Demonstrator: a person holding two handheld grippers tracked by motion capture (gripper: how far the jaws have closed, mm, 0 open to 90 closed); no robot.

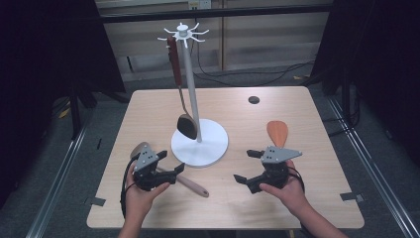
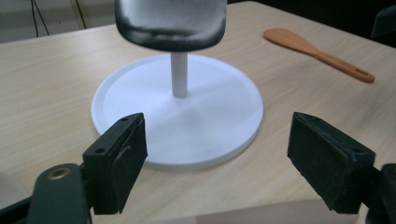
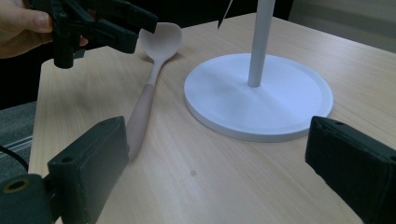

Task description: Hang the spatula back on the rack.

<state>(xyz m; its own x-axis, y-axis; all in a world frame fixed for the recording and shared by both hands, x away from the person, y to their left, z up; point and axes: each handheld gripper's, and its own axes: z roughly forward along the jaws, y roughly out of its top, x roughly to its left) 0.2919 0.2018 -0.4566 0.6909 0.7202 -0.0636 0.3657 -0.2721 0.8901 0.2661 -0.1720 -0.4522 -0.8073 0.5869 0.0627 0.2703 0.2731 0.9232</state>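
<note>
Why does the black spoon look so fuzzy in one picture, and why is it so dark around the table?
In the left gripper view, the hanging black spoon is very close to the camera, so it blurs, while the white stand base stays sharp. In the high view, light falls on the table and the surroundings stay dark. In the right gripper view, the left gripper looks soft and dim.

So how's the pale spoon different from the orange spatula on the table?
The pale spoon has a rounded, hollowed bowl and a pinkish handle; the orange spatula is flat and one colour throughout. The spoon lies under the left gripper, left of the white stand; the spatula lies on the stand's other side, beyond the right gripper. Both lie flat on the table, unheld.
</note>
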